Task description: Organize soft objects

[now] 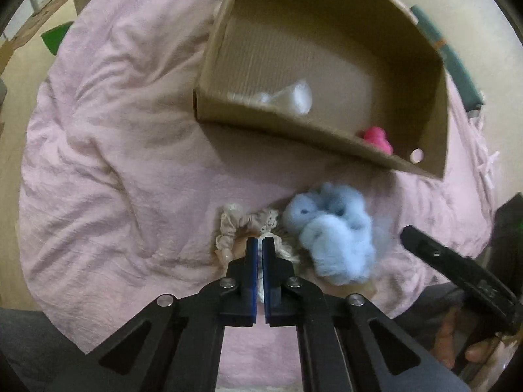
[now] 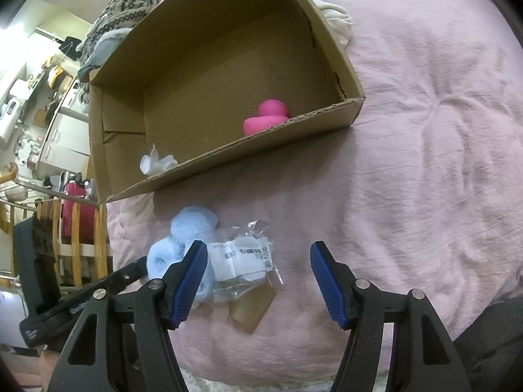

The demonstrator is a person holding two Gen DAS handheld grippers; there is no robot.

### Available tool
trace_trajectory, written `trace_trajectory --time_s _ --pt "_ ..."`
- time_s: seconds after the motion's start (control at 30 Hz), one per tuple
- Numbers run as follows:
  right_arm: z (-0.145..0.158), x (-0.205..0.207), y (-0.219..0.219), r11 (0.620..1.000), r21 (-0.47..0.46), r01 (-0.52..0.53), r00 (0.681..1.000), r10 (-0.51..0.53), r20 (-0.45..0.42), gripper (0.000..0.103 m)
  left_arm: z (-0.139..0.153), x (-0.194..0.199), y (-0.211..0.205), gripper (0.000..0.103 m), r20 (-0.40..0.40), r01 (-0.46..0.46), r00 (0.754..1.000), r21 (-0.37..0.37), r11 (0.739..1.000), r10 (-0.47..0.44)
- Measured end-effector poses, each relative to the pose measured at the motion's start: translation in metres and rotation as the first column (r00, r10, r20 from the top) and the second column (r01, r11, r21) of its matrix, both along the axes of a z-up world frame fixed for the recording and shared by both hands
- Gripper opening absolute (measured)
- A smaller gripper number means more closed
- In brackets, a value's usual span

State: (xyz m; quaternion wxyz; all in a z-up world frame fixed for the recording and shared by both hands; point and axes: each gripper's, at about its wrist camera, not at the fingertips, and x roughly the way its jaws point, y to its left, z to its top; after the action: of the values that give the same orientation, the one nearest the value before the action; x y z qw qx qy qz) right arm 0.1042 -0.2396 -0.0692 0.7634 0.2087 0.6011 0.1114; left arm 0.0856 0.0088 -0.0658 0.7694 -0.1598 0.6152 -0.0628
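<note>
Left wrist view: the left gripper [image 1: 260,245] is clamped on a beige scrunchie [image 1: 242,225] lying on the pink bedspread [image 1: 130,150], left of the blue fluffy scrunchie [image 1: 333,232] and near the cardboard box [image 1: 294,130].

Right wrist view: the right gripper [image 2: 260,277] stands wide over a clear plastic packet [image 2: 242,258]; a pink toy [image 2: 266,116] and white cloth [image 2: 157,163] lie in the box.

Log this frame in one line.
left gripper: shut on beige scrunchie | right gripper: open | cardboard box: pink toy, white item

Pink bedspread [image 2: 425,130], wooden chairs [image 2: 76,248] beyond.
</note>
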Motion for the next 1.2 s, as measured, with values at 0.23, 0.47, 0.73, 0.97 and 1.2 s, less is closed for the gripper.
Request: trace_trajectory --time_s 0.23,0.47,0.73,0.97,1.2 --pt "0.002 -0.003 -0.006 1.000 0.006 0.019 1.000 -0.019 0.006 0.069 0.049 -0.019 0.016 0.003 0.169 -0.027 0.985 -0.027 0.999 0.031" --pt "0.002 -0.004 -0.004 1.000 -0.008 0.017 1.000 -0.017 0.006 0.069 0.002 -0.008 0.027 0.058 -0.054 -0.113 0.992 -0.022 0.993 0.112" --pt "0.001 -0.004 -0.003 1.000 -0.012 0.014 1.000 -0.013 0.007 0.069 -0.040 0.003 0.032 0.050 -0.228 -0.158 0.965 -0.108 0.981 0.131" --pt "0.002 -0.003 -0.005 1.000 -0.007 0.012 1.000 -0.012 0.008 0.069 -0.018 0.004 0.029 0.012 -0.126 -0.109 0.988 -0.114 0.987 0.094" --pt "0.002 -0.005 -0.008 1.000 -0.006 0.021 1.000 -0.021 0.008 0.069 0.024 -0.005 0.043 0.011 0.033 -0.126 0.991 -0.105 0.987 0.130"
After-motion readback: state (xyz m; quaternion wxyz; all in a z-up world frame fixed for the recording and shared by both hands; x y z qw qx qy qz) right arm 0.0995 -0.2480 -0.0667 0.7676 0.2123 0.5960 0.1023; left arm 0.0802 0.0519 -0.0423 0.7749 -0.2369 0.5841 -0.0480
